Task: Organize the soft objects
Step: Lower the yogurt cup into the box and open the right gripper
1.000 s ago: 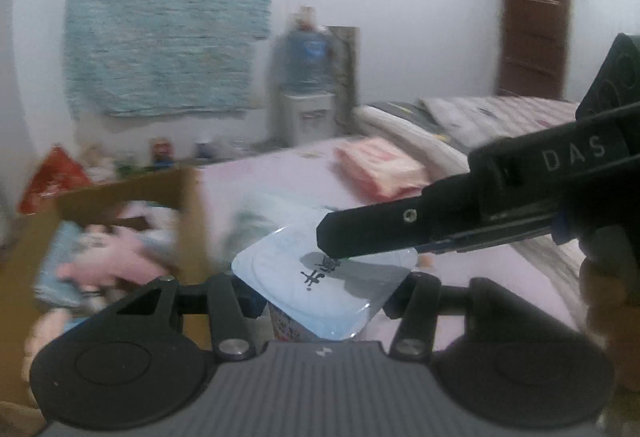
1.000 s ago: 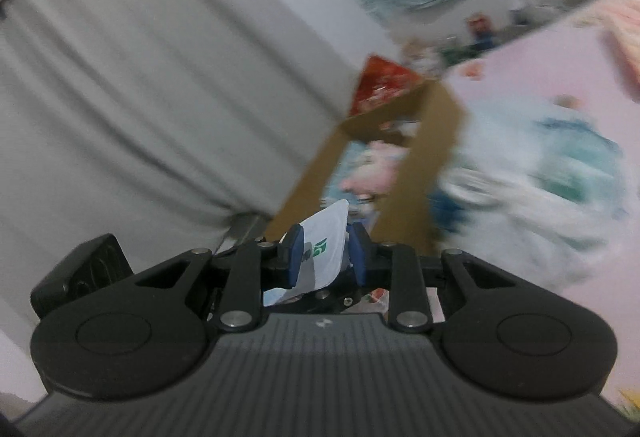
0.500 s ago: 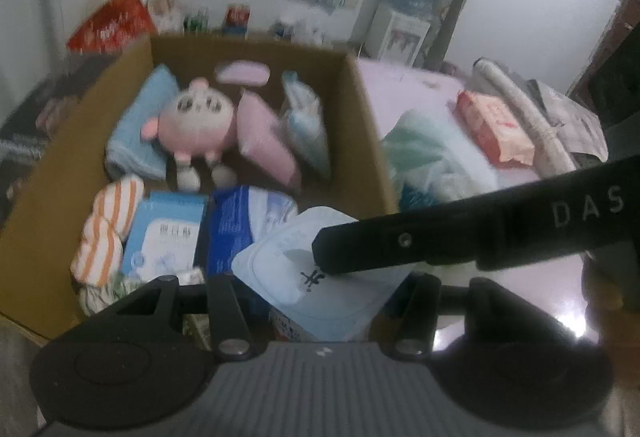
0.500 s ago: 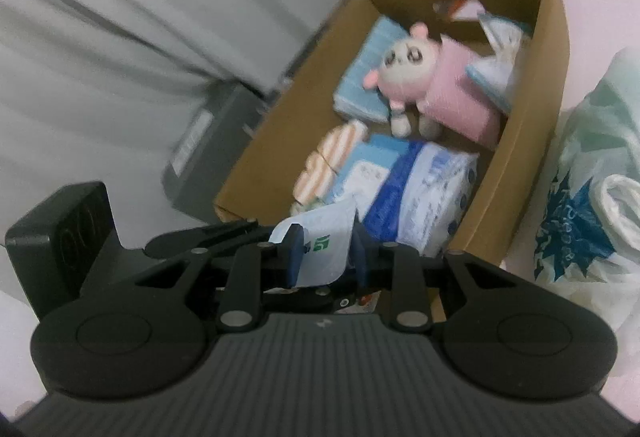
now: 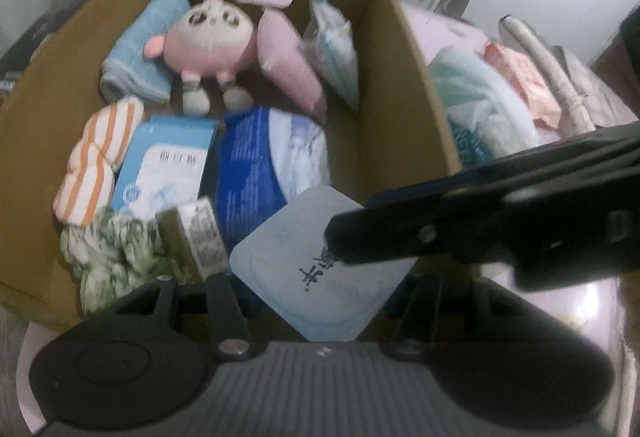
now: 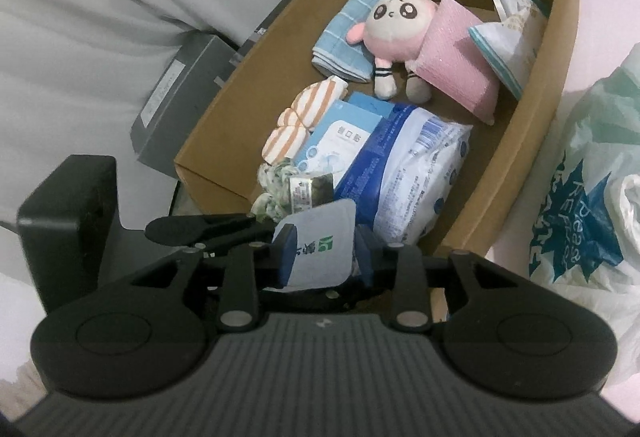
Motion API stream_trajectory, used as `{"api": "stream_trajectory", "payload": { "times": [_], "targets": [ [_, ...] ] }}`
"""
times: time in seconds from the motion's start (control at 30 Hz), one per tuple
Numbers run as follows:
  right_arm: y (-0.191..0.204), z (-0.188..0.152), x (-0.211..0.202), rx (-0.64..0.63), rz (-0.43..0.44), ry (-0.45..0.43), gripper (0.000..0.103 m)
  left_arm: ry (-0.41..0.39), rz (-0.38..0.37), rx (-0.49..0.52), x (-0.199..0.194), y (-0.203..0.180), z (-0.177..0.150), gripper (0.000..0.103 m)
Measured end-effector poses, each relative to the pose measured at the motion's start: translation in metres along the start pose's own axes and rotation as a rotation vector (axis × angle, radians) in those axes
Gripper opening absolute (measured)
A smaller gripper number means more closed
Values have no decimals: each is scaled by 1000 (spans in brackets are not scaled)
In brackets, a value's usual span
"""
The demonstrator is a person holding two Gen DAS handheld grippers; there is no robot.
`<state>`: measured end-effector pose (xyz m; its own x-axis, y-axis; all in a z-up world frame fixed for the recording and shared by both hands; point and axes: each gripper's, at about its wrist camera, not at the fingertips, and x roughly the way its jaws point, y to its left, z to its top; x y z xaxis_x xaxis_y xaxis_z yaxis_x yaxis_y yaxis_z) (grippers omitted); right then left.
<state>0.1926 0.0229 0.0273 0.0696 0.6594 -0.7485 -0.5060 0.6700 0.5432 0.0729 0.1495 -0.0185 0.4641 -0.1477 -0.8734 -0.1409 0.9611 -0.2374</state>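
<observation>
While left tongs [image 5: 320, 301] clamp pale pouch [image 5: 316, 277], right tongs [image 6: 326, 257] loosening, pouch between, fingertips hidden.

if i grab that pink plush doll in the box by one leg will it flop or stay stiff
The round-headed pink plush doll would likely flop: its thin striped legs look soft, and the big head would probably hang and swing. It seems light for its size, being stuffed fabric. It leans on the pink pillow-like pack, which might shift when the doll lifts out of the cardboard box.

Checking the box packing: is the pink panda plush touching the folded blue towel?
Touching. The right wrist view shows the panda plush lying against the blue towel.
</observation>
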Motion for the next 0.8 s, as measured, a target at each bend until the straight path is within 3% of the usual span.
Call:
{"api": "stream_trajectory", "payload": {
  "times": [0.17, 0.37, 0.5, 0.73, 0.8],
  "targets": [
    [-1, 0, 0, 3, -1, -5, 33, -26, -23, 5, -4, -2, -1, 65],
    [-2, -4, -3, 7, -1, -17, 33, -67, -21, 17, -12, -6, -2, 66],
    [-3, -7, -18, 7, 35, -77, 35, -121, -1, 22, -23, -6, -5, 70],
    [-6, -32, -68, -19, 65, -286, 57, -310, 58, 78, -64, -19, -18, 88],
    [-7, -48, -82, -38, 29, -353, 74, -375, 72, 102, -78, -27, -24, 95]
  ]
}}
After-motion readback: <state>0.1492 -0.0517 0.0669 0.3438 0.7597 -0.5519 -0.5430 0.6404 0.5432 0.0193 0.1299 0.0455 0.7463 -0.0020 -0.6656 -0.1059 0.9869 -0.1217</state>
